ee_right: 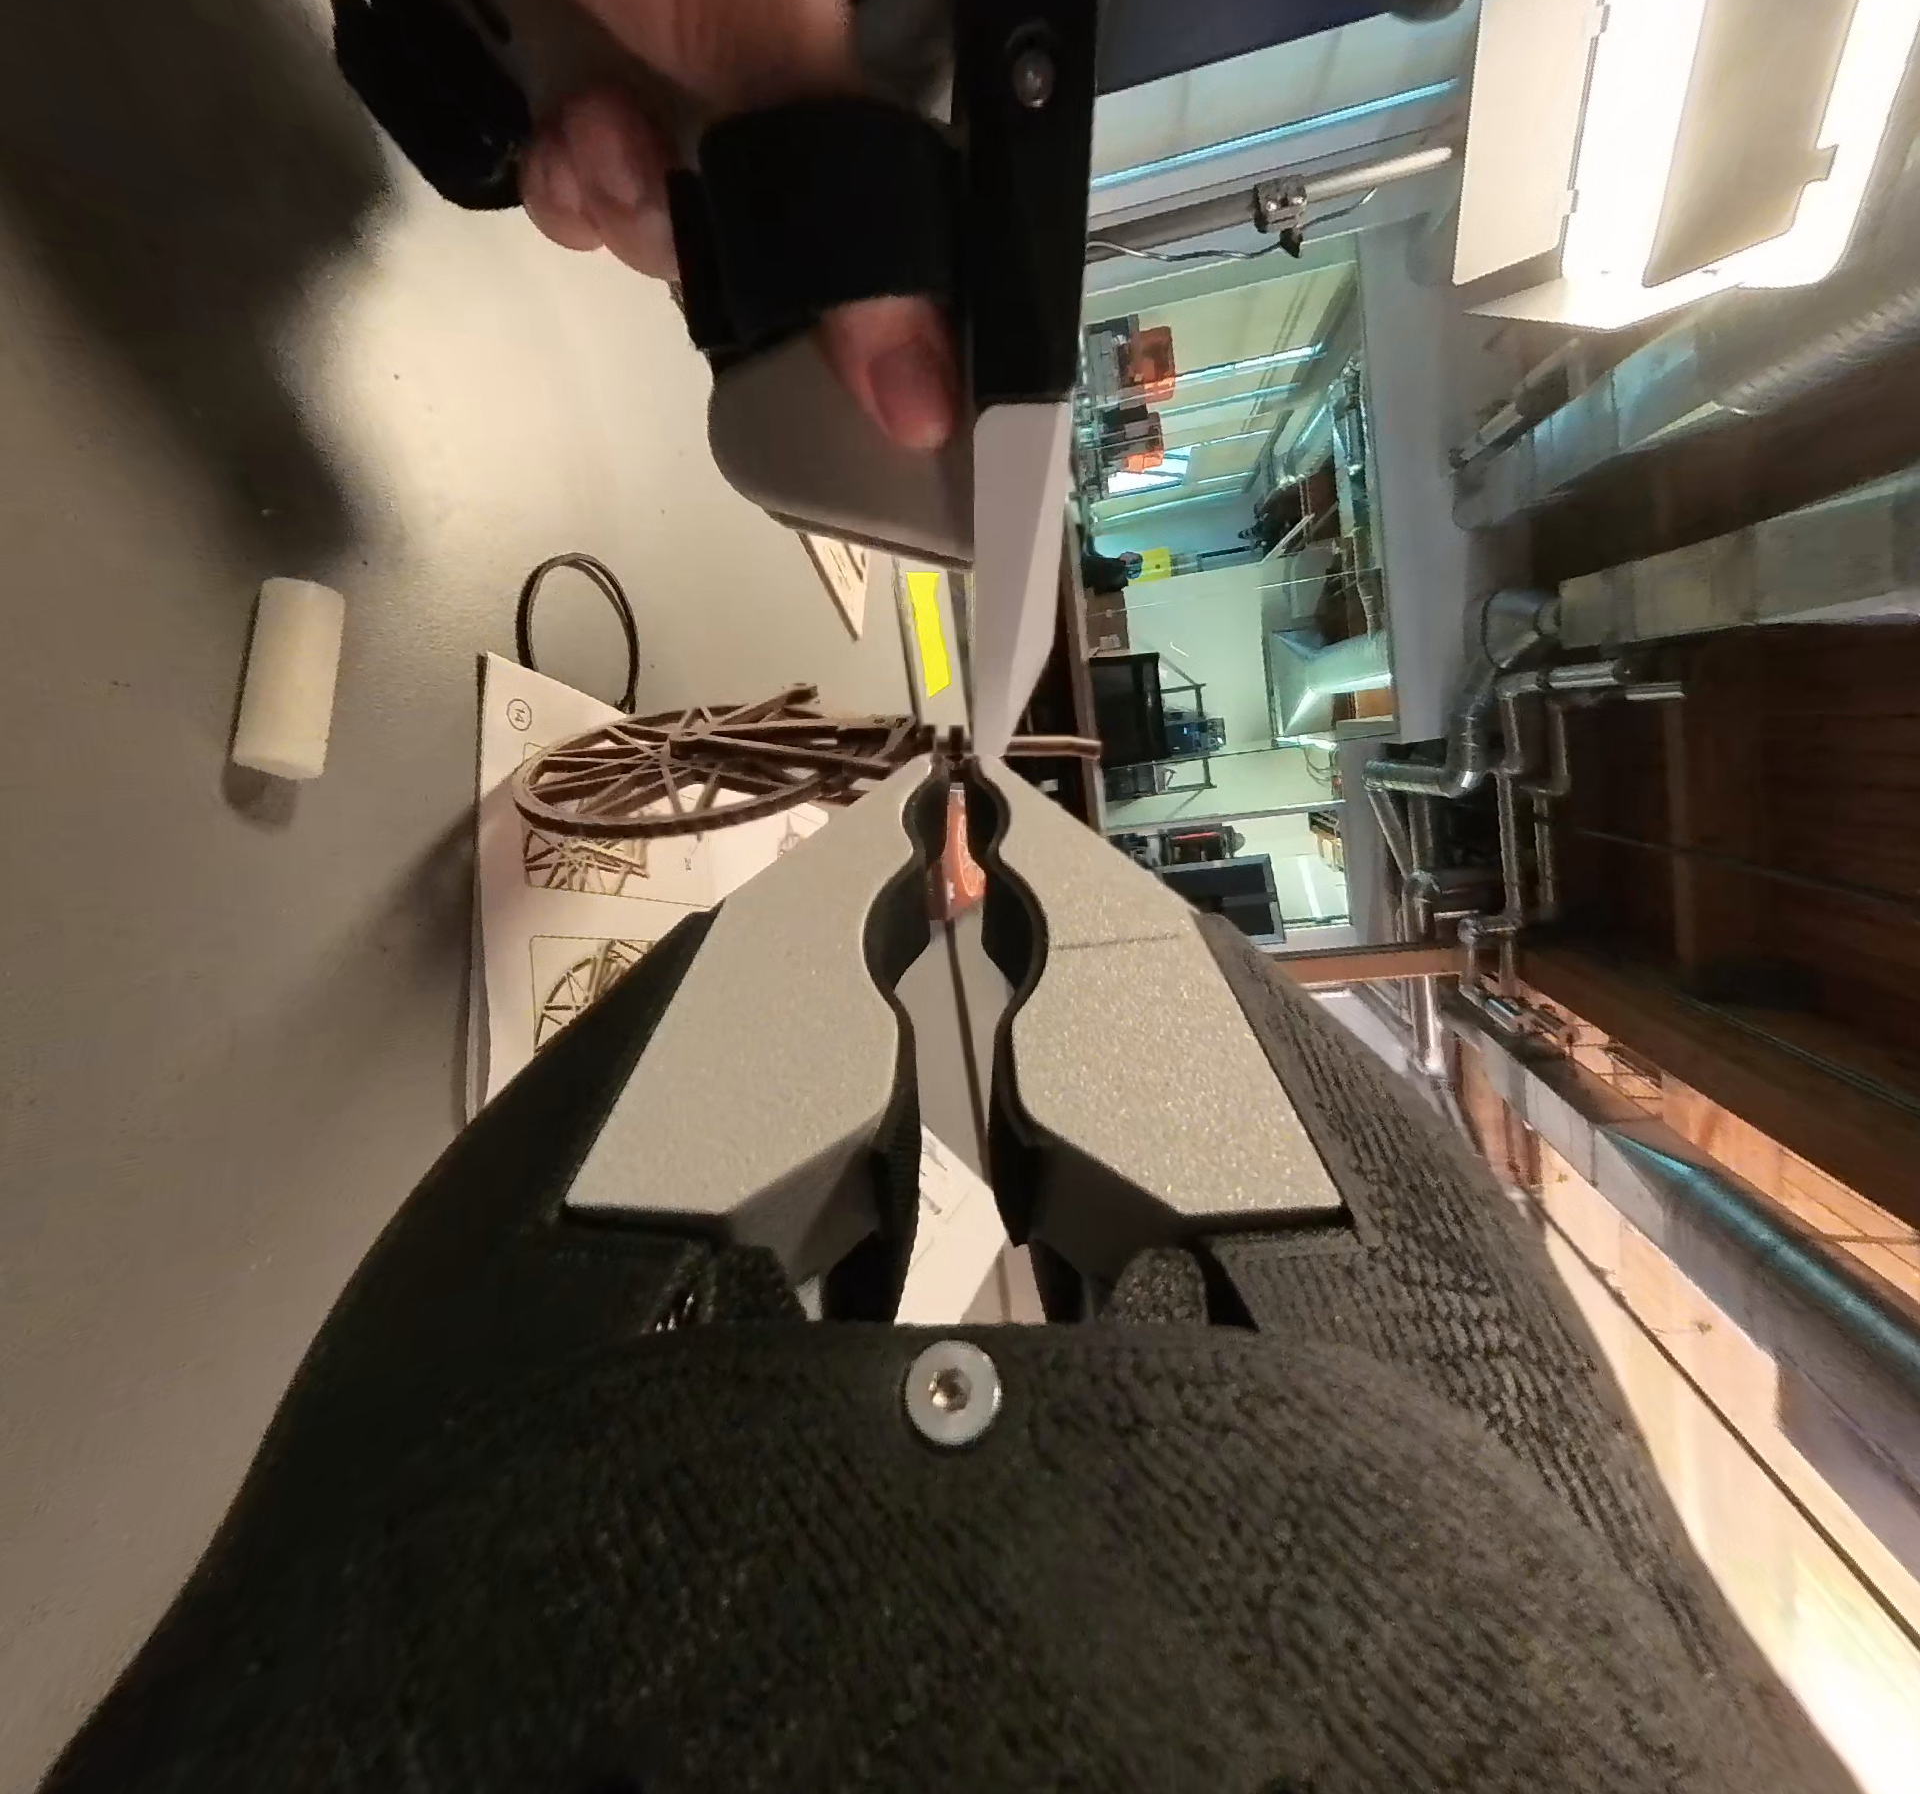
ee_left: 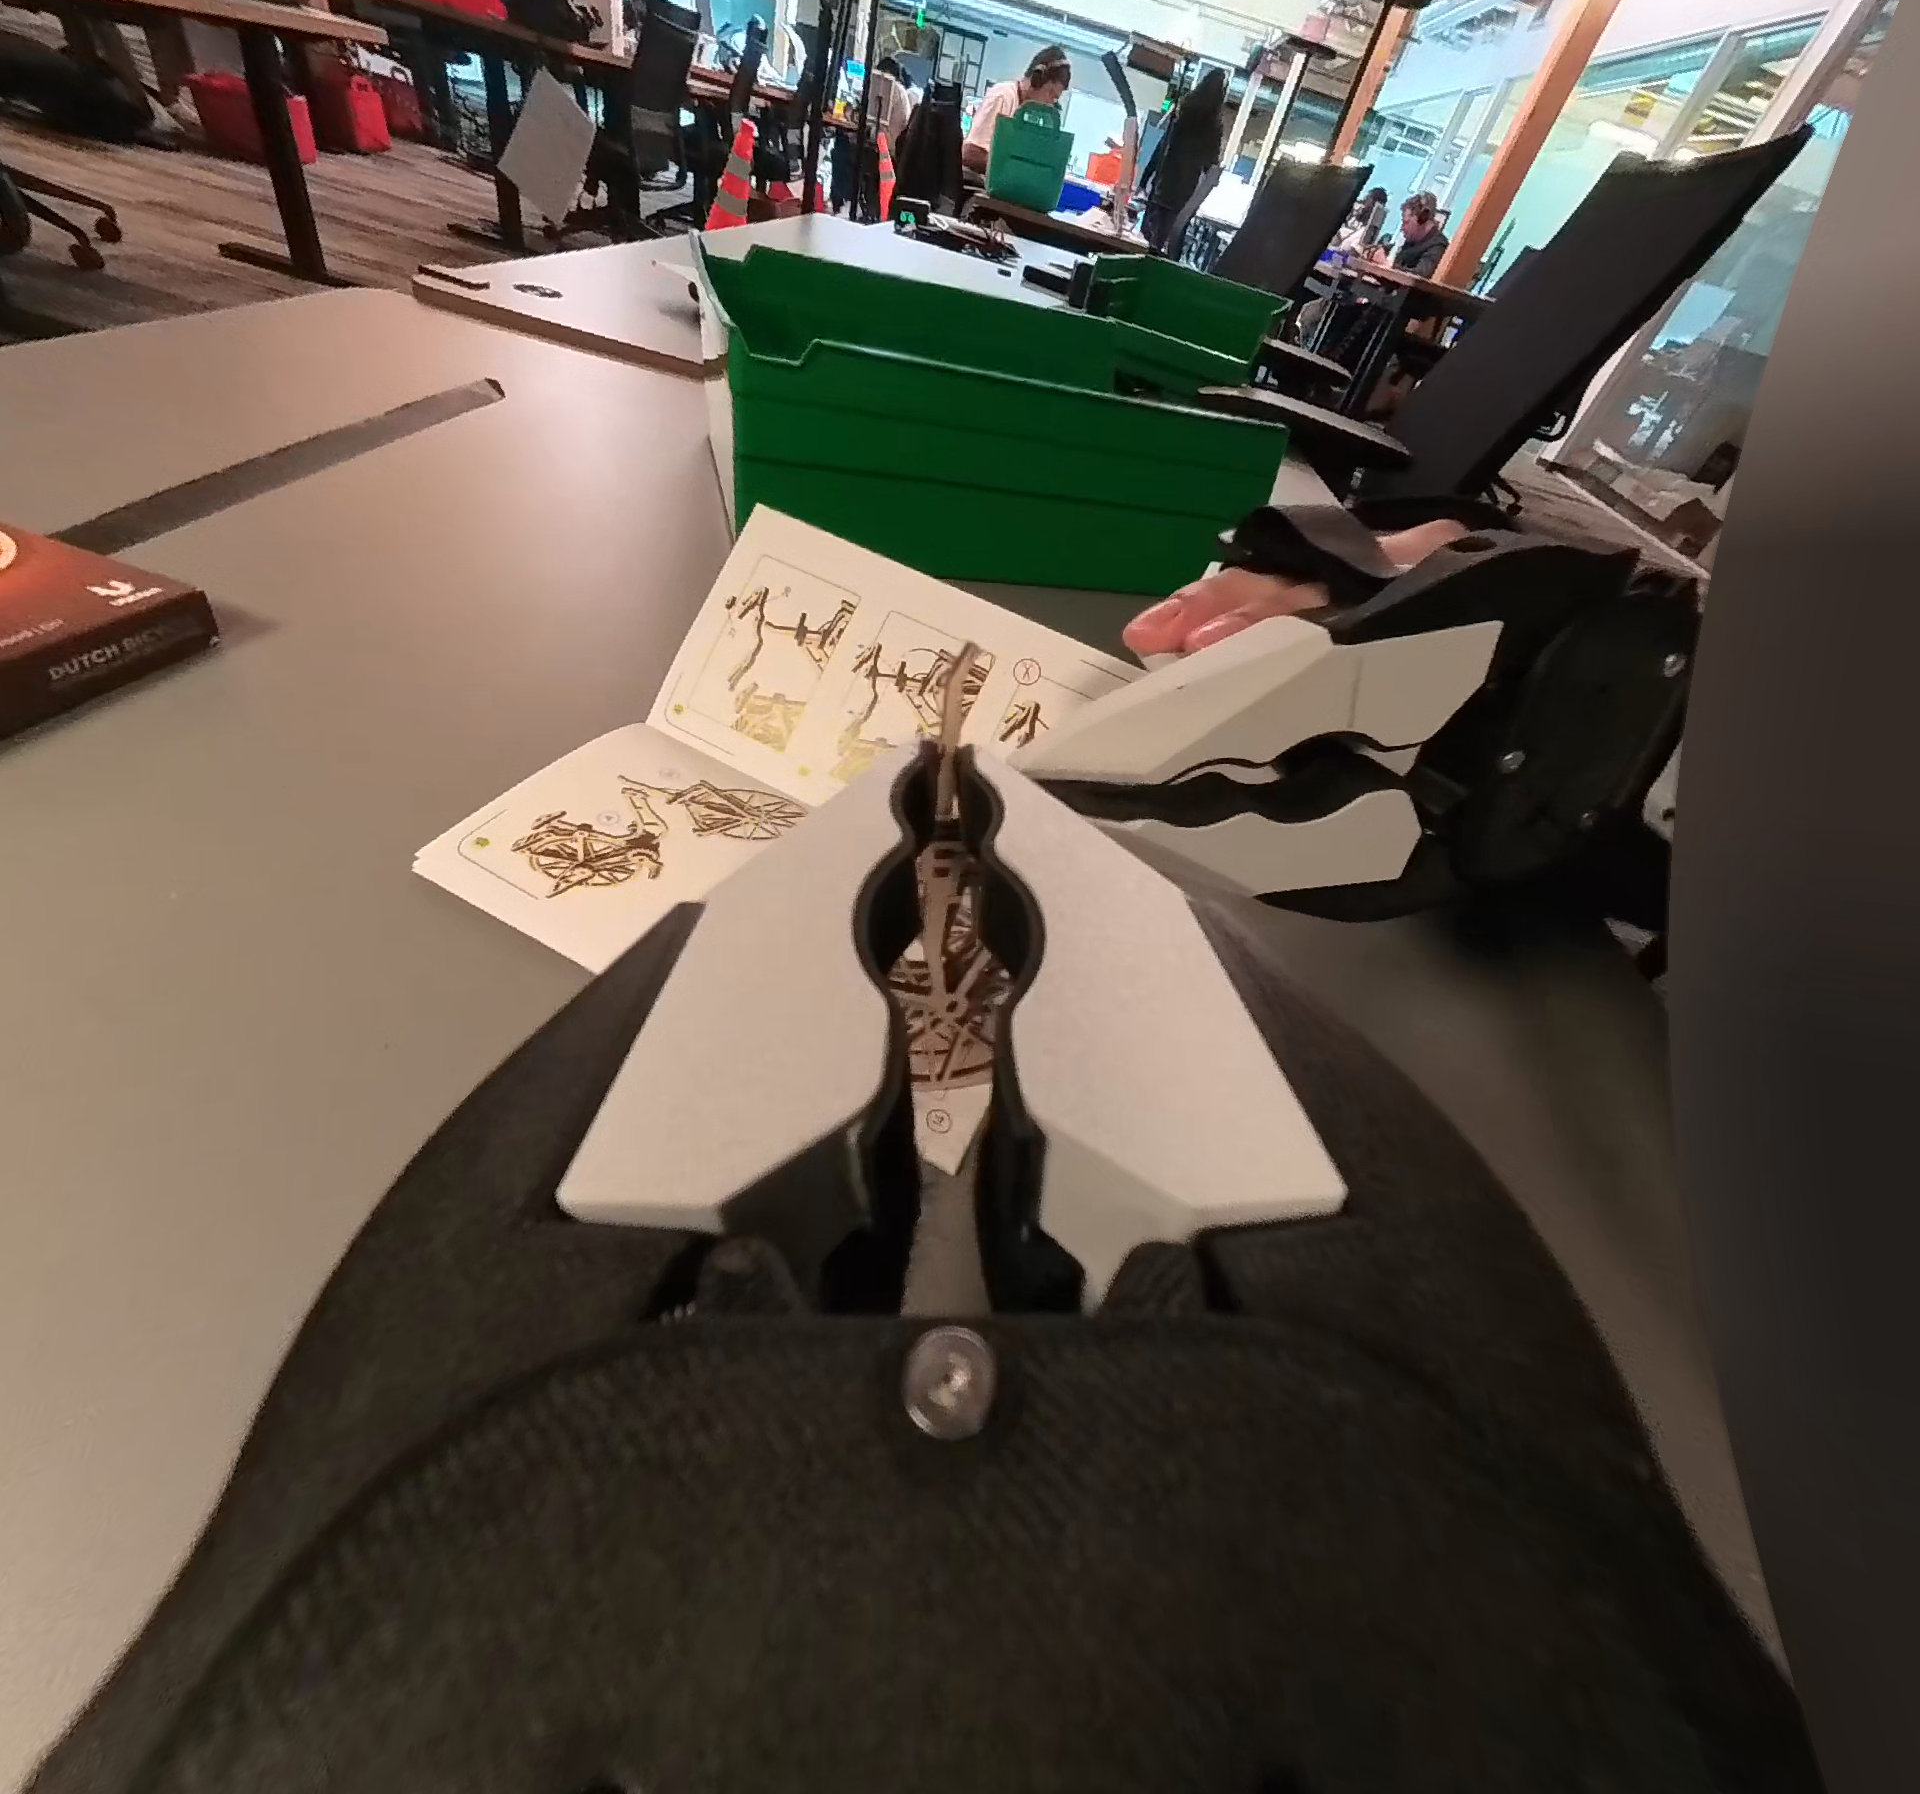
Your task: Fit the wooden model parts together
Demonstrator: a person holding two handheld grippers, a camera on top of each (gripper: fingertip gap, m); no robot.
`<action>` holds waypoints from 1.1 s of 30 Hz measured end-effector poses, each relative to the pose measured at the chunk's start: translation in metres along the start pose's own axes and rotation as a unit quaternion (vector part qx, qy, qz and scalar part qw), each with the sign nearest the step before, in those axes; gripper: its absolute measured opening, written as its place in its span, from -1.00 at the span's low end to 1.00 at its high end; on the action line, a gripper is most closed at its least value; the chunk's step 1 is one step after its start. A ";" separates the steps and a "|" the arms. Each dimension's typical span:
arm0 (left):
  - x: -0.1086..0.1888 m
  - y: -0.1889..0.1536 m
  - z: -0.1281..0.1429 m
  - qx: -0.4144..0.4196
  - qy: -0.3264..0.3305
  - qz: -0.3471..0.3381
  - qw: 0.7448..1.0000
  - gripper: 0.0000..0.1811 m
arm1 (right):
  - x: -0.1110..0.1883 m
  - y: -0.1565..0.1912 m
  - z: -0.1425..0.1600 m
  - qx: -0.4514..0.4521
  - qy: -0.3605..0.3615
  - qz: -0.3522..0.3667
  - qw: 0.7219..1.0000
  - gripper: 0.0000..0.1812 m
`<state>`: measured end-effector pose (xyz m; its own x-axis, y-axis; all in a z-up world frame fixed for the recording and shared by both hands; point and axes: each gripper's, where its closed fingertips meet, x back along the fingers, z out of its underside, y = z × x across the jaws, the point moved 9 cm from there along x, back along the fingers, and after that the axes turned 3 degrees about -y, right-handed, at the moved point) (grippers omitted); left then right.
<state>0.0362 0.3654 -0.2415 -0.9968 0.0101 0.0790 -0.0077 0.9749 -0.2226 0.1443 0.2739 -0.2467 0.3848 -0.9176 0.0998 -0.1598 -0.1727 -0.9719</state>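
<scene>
The wooden model [ee_left: 948, 944] sits in the left wrist view clamped between the left tongs [ee_left: 945, 757], whose jaws are pressed together on it. A thin wooden strip of it sticks up past the fingertips, and its spoked wheel shows through the gap between the fingers. Just beyond the model, an open instruction booklet [ee_left: 727, 726] lies flat on the grey counter [ee_left: 312, 705]. Behind the booklet stands a stack of green trays [ee_left: 987, 456]. Far to the left of the booklet, at the picture's edge, lies a dark brown box [ee_left: 94, 632]. To the right of the booklet the right tongs [ee_left: 1049, 757] reach in sideways, held by a hand [ee_left: 1236, 601] under a black strap, their tips just beside the model; from this side I cannot tell how tightly they close.

The right wrist view is rolled on its side. The right tongs [ee_right: 961, 757] are nearly closed, tips at a small part of the wooden model [ee_right: 686, 768], though whether they truly pinch it cannot be told. The model's wheel hangs over the instruction booklet [ee_right: 540, 871]. The left tongs [ee_right: 997, 705] come down from above onto the model, with a strapped hand [ee_right: 727, 30] behind them. Left of the booklet lie a black rubber ring [ee_right: 577, 612] and, further out, a white cylinder [ee_right: 286, 674] on the counter [ee_right: 208, 1017].
</scene>
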 end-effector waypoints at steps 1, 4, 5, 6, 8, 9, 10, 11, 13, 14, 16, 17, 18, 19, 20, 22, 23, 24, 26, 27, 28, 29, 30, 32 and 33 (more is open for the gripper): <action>0.000 0.000 0.000 0.000 0.001 0.000 1.000 -0.98 | 0.000 -0.001 0.000 -0.003 0.001 -0.004 1.000 -1.00; 0.000 0.000 -0.001 0.013 0.005 0.008 1.000 -0.98 | 0.000 -0.003 0.001 -0.019 0.006 -0.020 1.000 -1.00; 0.000 0.001 -0.002 0.023 0.006 0.011 1.000 -0.98 | 0.000 -0.004 0.001 -0.026 0.012 -0.026 0.999 -1.00; 0.000 0.001 -0.002 0.028 0.006 0.013 1.000 -0.98 | 0.000 -0.005 0.002 -0.032 0.014 -0.032 0.999 -1.00; -0.001 0.001 -0.001 0.036 0.009 0.015 0.999 -0.98 | 0.000 -0.005 0.002 -0.041 0.010 -0.039 0.998 -1.00; -0.002 0.001 -0.001 0.038 0.010 0.014 0.999 -0.98 | 0.001 -0.005 0.002 -0.041 0.007 -0.040 0.998 -1.00; -0.002 0.000 -0.001 0.035 0.010 0.010 0.999 -0.98 | 0.001 -0.005 0.002 -0.041 0.005 -0.040 0.998 -1.00; -0.002 -0.001 -0.001 0.030 0.010 0.004 1.000 -0.98 | 0.001 -0.005 0.003 -0.042 0.005 -0.040 0.998 -1.00; -0.003 -0.002 -0.002 0.027 0.014 -0.003 1.000 -0.98 | 0.000 -0.006 0.003 -0.048 0.008 -0.041 0.998 -1.00; -0.003 -0.001 -0.002 0.033 0.014 -0.002 0.999 -0.98 | 0.000 -0.006 0.002 -0.050 0.010 -0.041 0.998 -1.00; -0.003 -0.001 -0.001 0.049 0.012 0.004 0.999 -0.98 | 0.000 -0.005 0.000 -0.043 0.008 -0.036 0.998 -1.00; -0.004 -0.001 -0.001 0.053 0.013 0.005 0.999 -0.98 | 0.000 -0.004 -0.001 -0.039 0.006 -0.034 0.999 -1.00; -0.004 -0.001 -0.002 0.053 0.014 0.005 0.998 -0.97 | 0.000 -0.004 -0.001 -0.038 0.004 -0.032 0.999 -1.00; -0.004 -0.001 -0.002 0.053 0.017 0.003 0.998 -0.97 | 0.000 -0.004 0.000 -0.040 0.005 -0.031 0.999 -1.00; -0.004 -0.001 -0.002 0.054 0.019 0.003 0.998 -0.97 | 0.000 -0.004 0.000 -0.042 0.006 -0.031 0.999 -1.00; -0.003 -0.001 -0.003 0.054 0.021 0.002 0.998 -0.98 | 0.000 -0.004 0.000 -0.039 0.007 -0.029 0.999 -1.00; -0.003 -0.001 -0.003 0.057 0.022 0.003 0.998 -0.98 | 0.000 -0.004 0.000 -0.037 0.007 -0.028 0.999 -1.00; -0.003 0.000 -0.003 0.060 0.022 0.004 0.998 -0.98 | 0.000 -0.003 0.000 -0.037 0.007 -0.027 0.999 -1.00; -0.003 0.000 -0.003 0.061 0.022 0.004 0.998 -0.98 | 0.000 -0.003 0.001 -0.040 0.008 -0.027 0.999 -1.00; -0.003 0.000 -0.003 0.062 0.023 0.004 0.998 -0.98 | 0.000 -0.003 0.001 -0.041 0.008 -0.027 0.999 -1.00; -0.003 0.000 -0.003 0.061 0.023 0.003 0.998 -0.98 | 0.000 -0.003 0.001 -0.042 0.009 -0.025 0.999 -1.00; -0.003 0.000 -0.003 0.062 0.023 0.002 0.998 -0.98 | 0.000 -0.003 0.001 -0.040 0.011 -0.023 0.999 -1.00; -0.004 -0.001 -0.003 0.063 0.022 0.002 0.998 -0.98 | -0.001 -0.003 -0.001 -0.033 0.013 -0.021 0.999 -1.00; -0.004 -0.001 -0.003 0.063 0.023 0.002 0.998 -0.98 | -0.001 -0.002 -0.002 -0.018 0.017 -0.014 1.000 -1.00; -0.004 -0.001 -0.003 0.060 0.025 0.000 0.998 -0.98 | 0.000 -0.002 -0.002 -0.021 0.015 -0.015 1.000 -1.00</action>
<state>0.0401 0.3646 -0.2385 -0.9917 0.0242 0.1260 -0.0200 0.9410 -0.3378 0.1428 0.2740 -0.2447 0.3626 -0.9221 0.1352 -0.1862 -0.2138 -0.9590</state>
